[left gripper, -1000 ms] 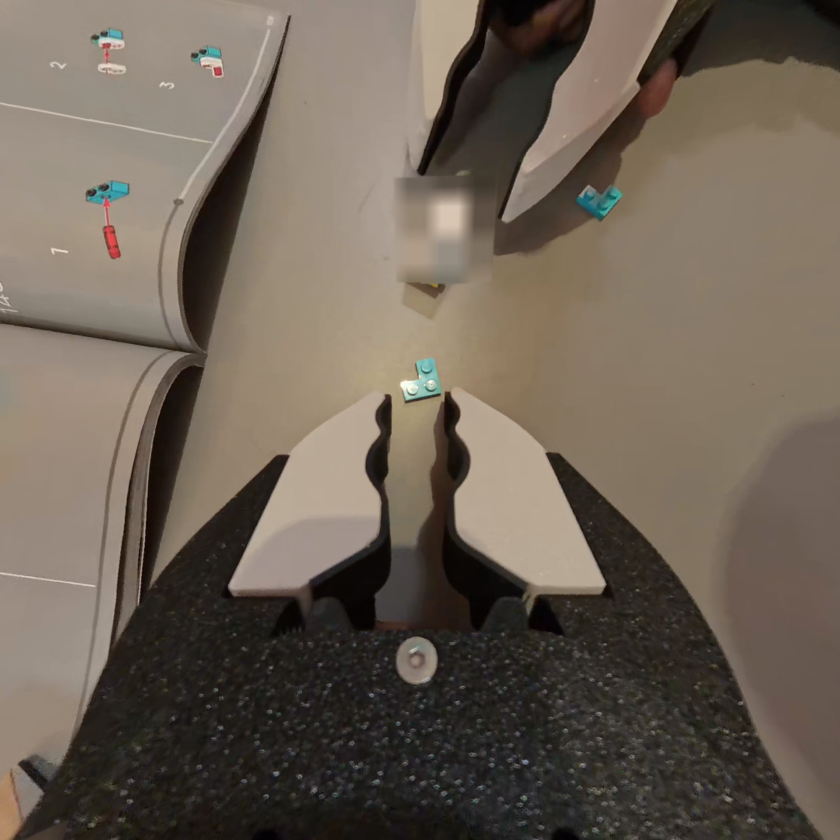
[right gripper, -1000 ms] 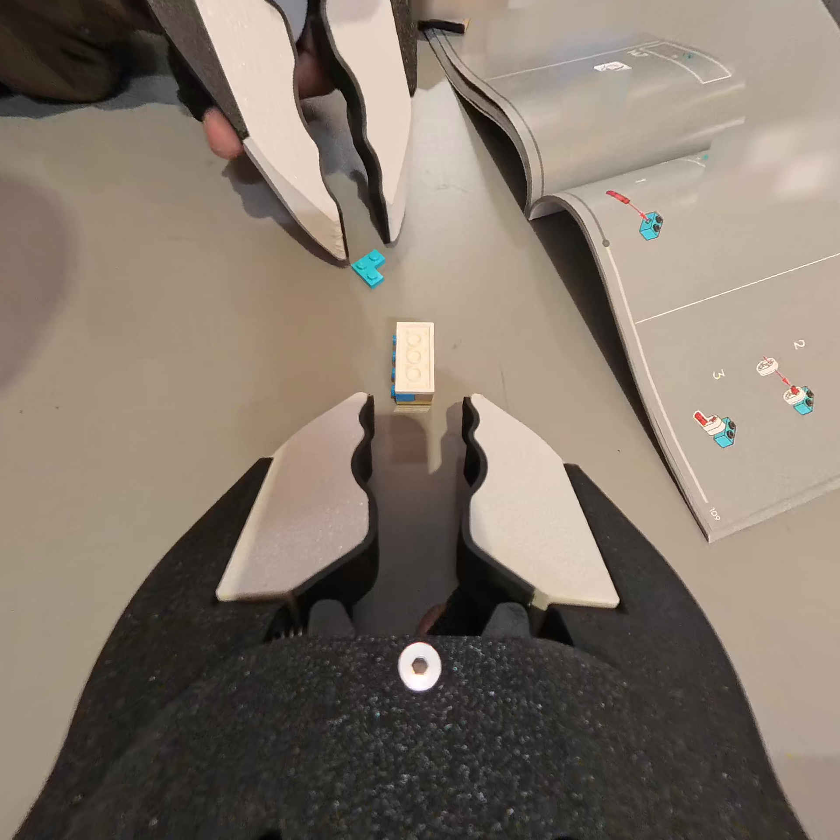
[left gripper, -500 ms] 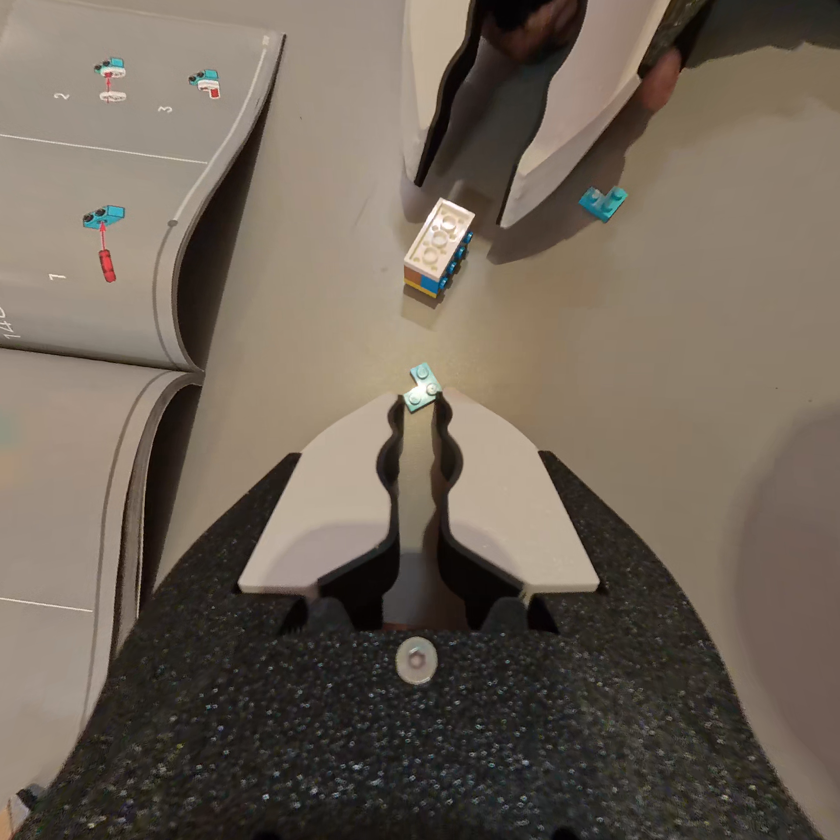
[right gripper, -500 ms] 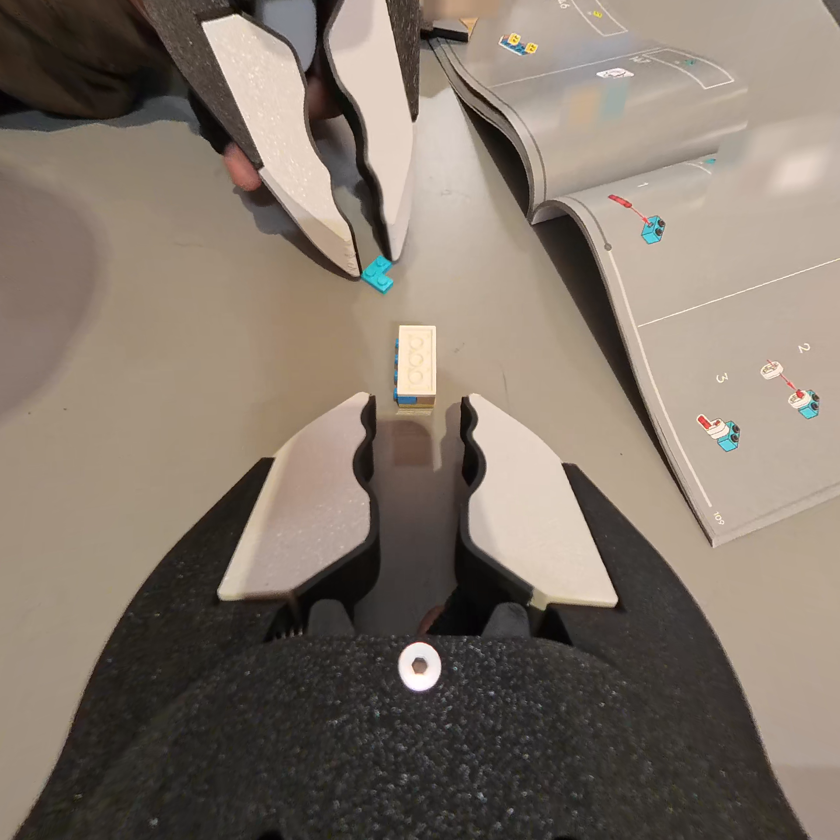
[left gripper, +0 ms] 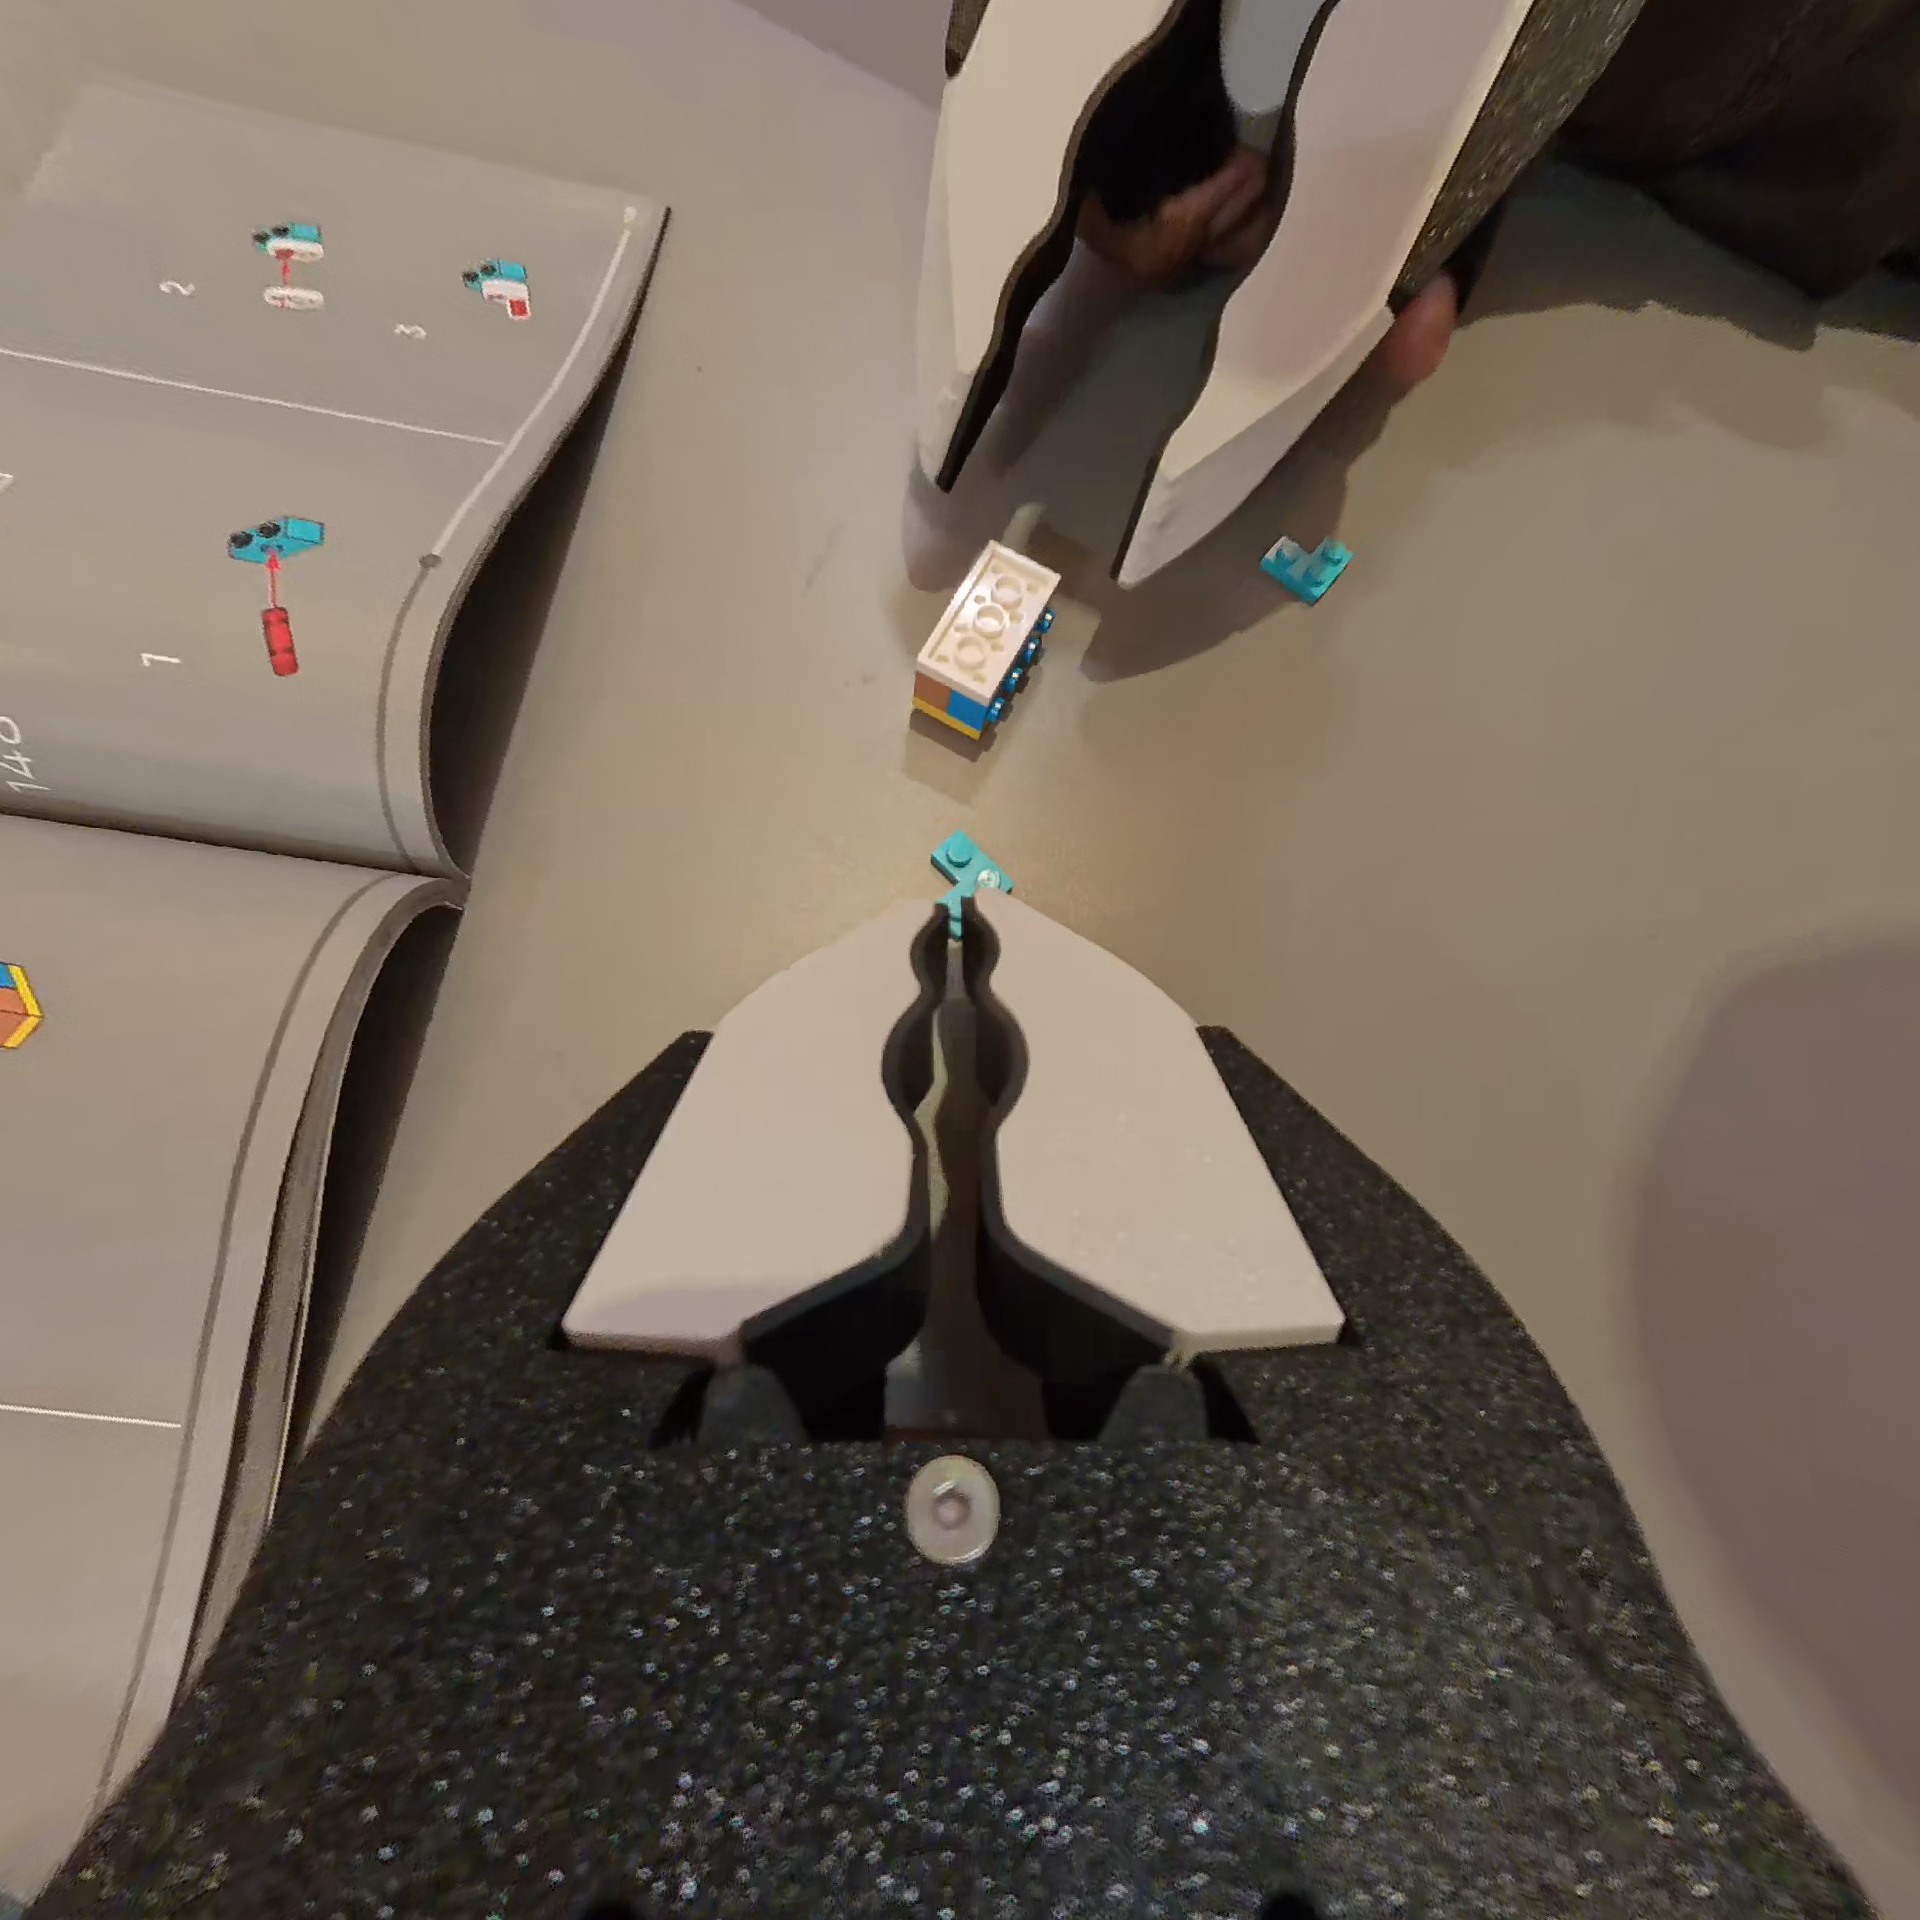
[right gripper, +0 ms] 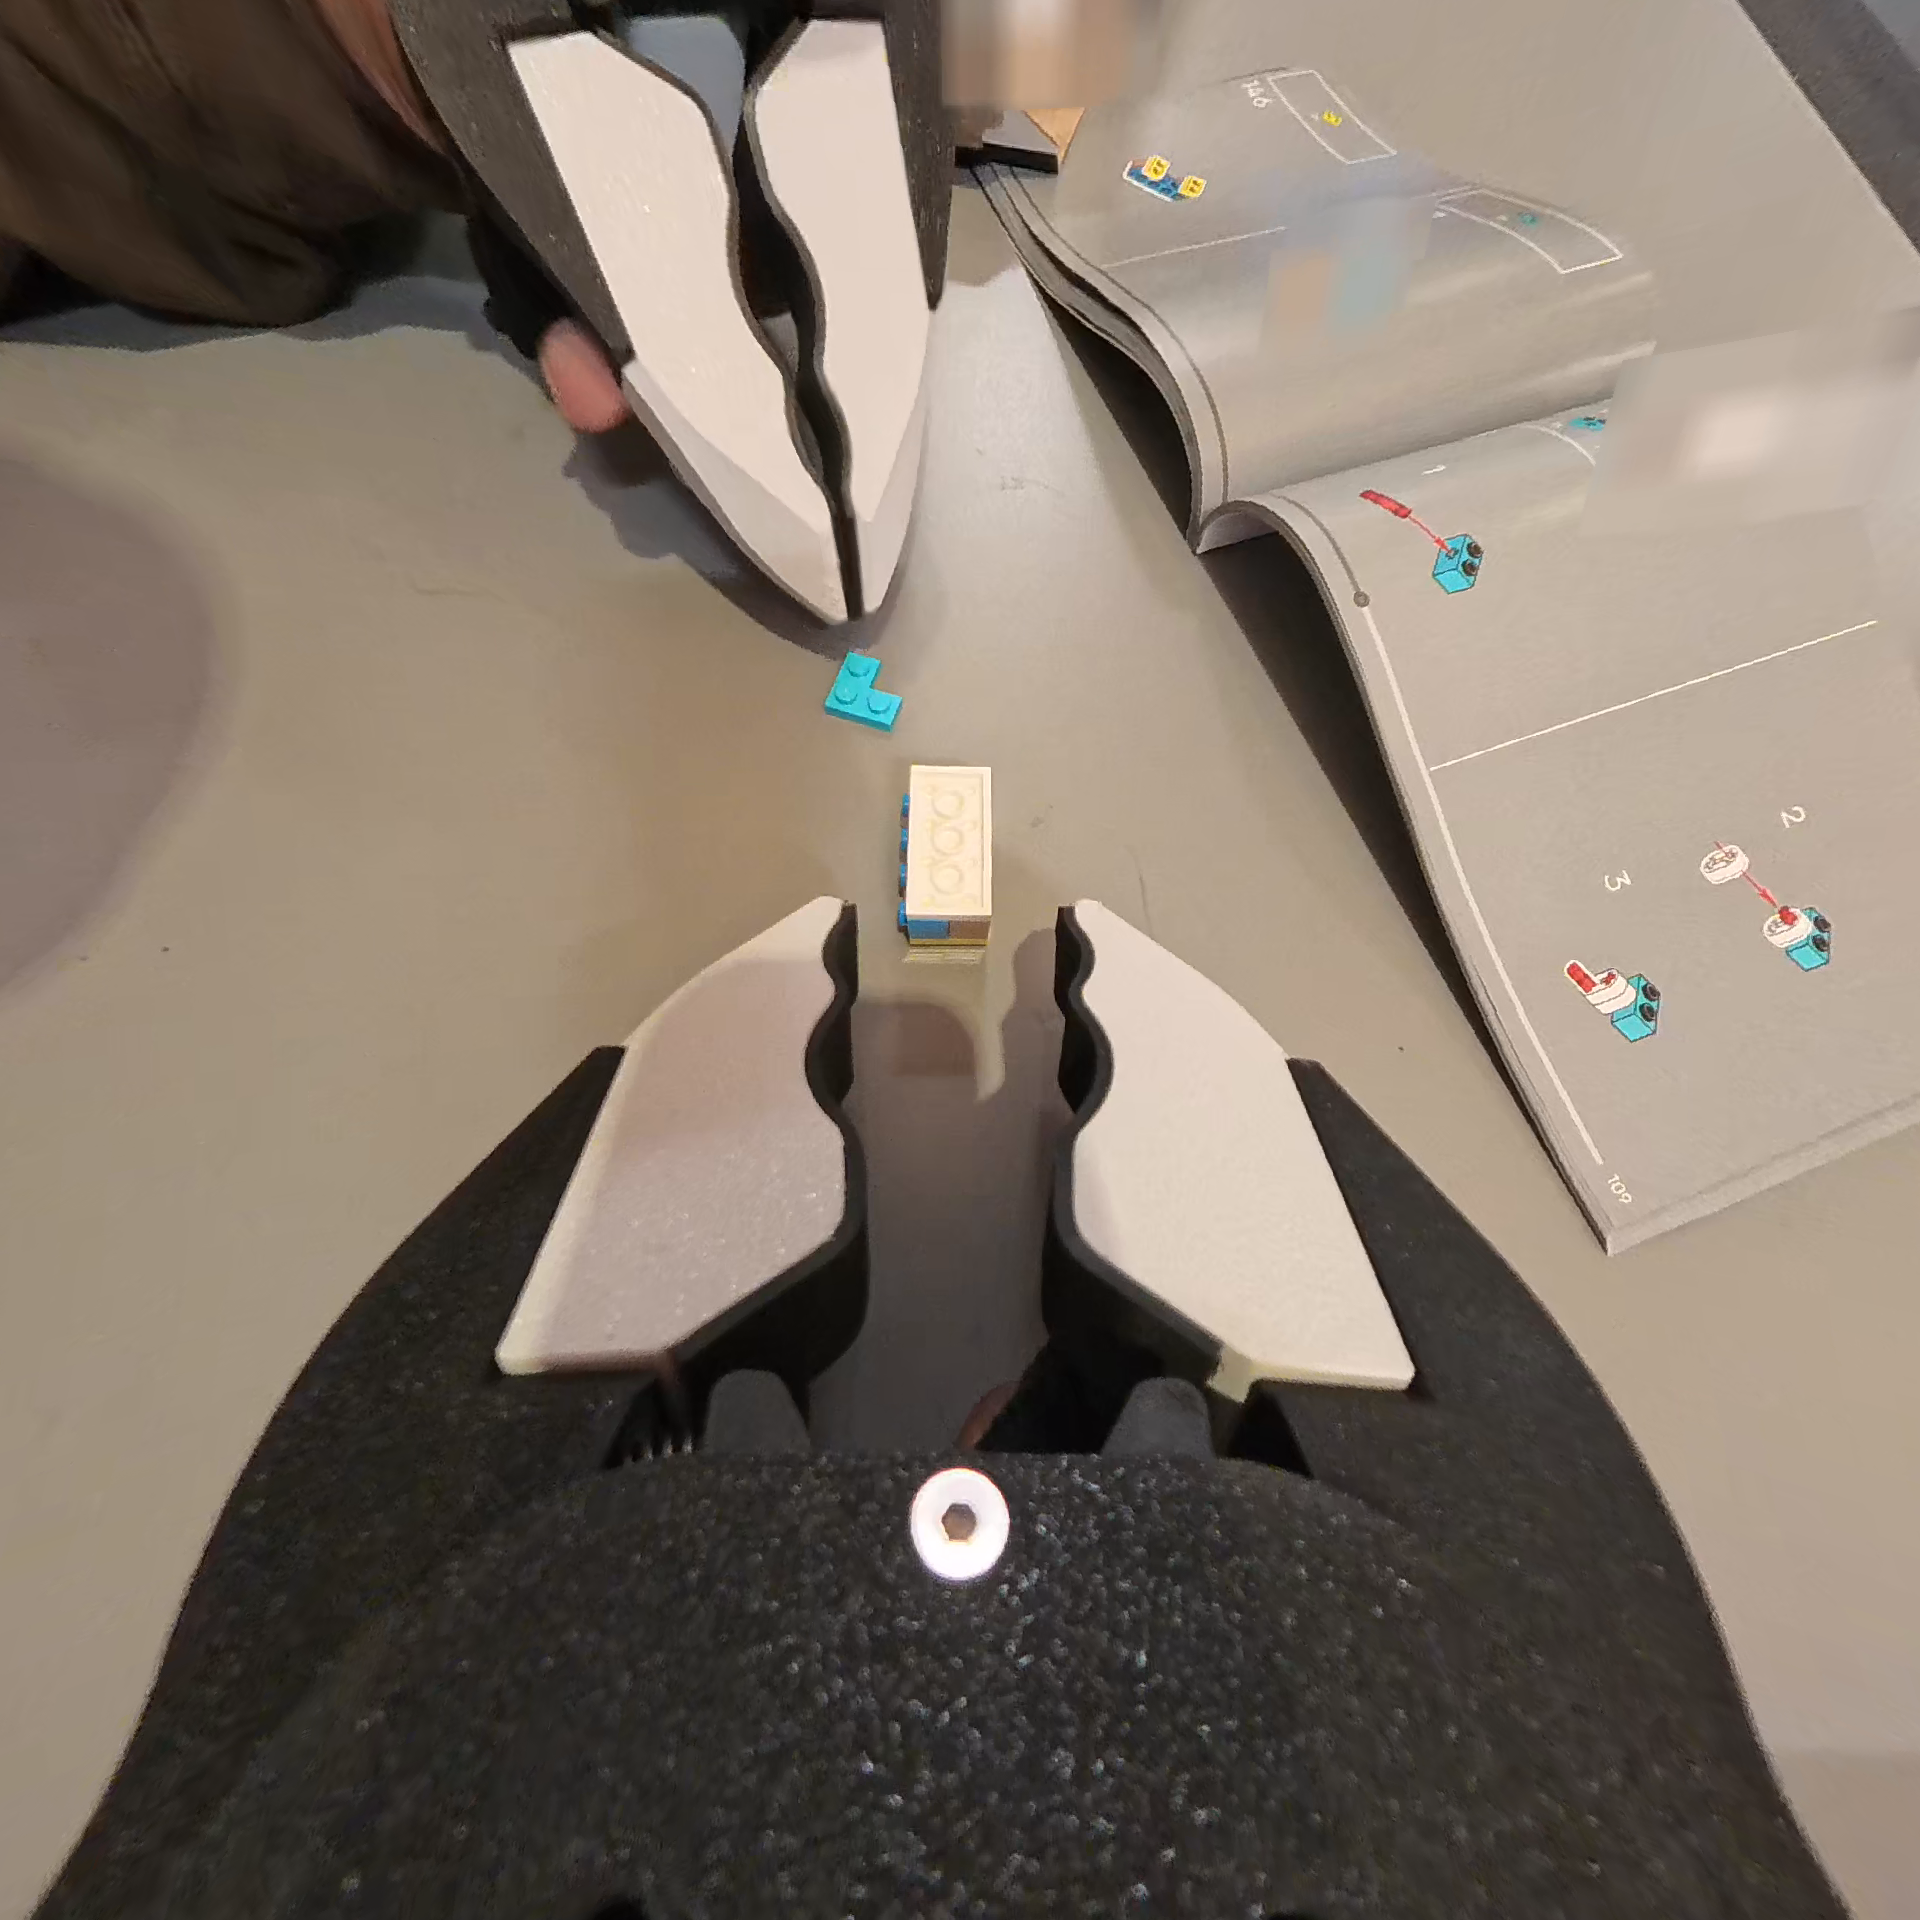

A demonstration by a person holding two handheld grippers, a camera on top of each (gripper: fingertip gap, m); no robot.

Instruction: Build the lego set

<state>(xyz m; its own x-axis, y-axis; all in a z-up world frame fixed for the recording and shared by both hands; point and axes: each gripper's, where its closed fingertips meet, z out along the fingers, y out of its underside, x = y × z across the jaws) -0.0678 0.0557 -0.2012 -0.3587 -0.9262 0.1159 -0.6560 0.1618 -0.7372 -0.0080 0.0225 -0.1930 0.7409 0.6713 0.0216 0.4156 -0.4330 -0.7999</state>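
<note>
Left gripper: I'm keeping my fingers together, tips all but touching, only a thin slit between them. The teal L-shaped plate is sitting right at my tips. In the left wrist view a sliver of teal is showing in the slit. From the right wrist view the same plate is lying flat on the grey table, just off the closed tips of the left gripper and apparently not touching them. So I'm not confirming a grip on it.

Right gripper: I'm holding my fingers apart with a wide gap. The small brick assembly is standing on the table at the mouth of that gap, white plate on top, blue studs facing my left finger. Its near end is sitting about level with my tips, touching neither finger. In the left wrist view the same assembly is lying just in front of the right gripper.

A second teal piece is lying on the table just beside my right gripper's outer finger. The open instruction booklet is lying to the right of the assembly in the right view, well clear of both grippers.
</note>
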